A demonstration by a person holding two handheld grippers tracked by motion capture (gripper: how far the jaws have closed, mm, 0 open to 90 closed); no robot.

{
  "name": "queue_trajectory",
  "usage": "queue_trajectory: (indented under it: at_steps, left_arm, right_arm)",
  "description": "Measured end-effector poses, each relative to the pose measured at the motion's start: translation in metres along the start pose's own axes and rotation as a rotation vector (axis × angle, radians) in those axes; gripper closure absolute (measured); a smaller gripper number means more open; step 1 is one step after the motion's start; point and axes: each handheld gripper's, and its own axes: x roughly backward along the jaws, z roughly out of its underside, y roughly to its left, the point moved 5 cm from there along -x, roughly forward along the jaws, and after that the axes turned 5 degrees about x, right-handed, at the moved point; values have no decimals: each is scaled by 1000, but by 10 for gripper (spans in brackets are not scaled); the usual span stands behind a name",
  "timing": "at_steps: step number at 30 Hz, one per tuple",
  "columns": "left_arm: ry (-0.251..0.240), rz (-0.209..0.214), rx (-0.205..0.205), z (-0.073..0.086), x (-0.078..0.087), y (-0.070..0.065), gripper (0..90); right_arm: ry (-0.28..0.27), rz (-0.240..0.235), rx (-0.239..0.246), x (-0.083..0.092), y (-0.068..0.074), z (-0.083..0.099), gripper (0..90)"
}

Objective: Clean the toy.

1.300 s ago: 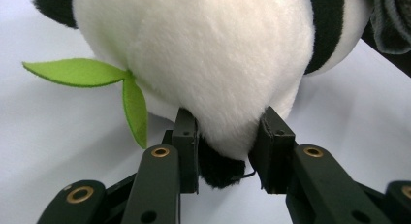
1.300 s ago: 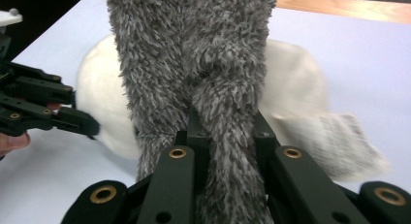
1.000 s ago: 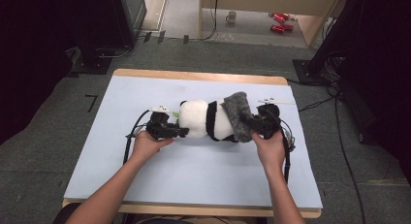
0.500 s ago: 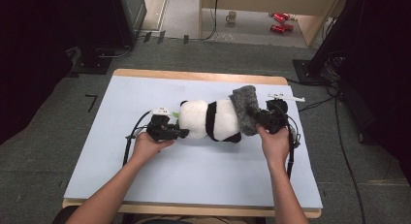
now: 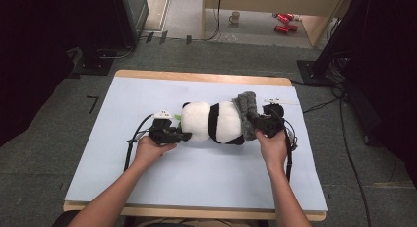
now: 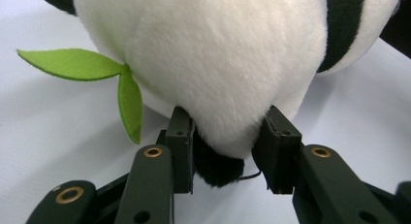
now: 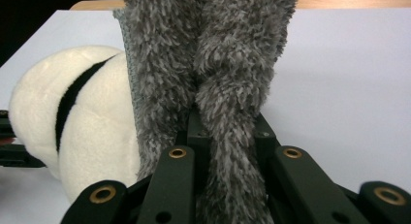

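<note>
Panda plush (image 5: 212, 122): left gripper (image 6: 228, 141) jaws opening around it; right gripper (image 7: 228, 136) clamps grey fuzzy cloth (image 7: 213, 64).

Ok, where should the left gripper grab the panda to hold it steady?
Low on the white head end of the panda, coming in level from the table's left side. The plush there bulges into a soft rounded lobe that fits between the left gripper jaws, clear of the green leaf.
</note>
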Motion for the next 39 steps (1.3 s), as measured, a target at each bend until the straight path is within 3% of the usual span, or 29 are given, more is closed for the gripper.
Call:
queue_trajectory:
  at_steps: [6, 15, 25, 31, 34, 39]
  left_arm:
    - [3, 6, 8, 0, 0, 1, 626]
    - [2, 3, 20, 0, -2, 2, 626]
    - [5, 2, 33, -1, -2, 1, 621]
    - [8, 10, 42, -1, -2, 2, 618]
    - [9, 7, 42, 0, -2, 2, 618]
    - [8, 6, 40, 0, -2, 1, 617]
  right_arm:
    - [24, 24, -10, -6, -6, 10, 782]
    - [94, 19, -72, -18, -11, 29, 786]
    - [188, 45, -62, -30, -15, 49, 785]
    - [153, 59, -70, -18, -22, 41, 782]
    - [98, 60, -89, -5, -28, 31, 781]
    - [57, 54, -94, 7, -30, 21, 780]
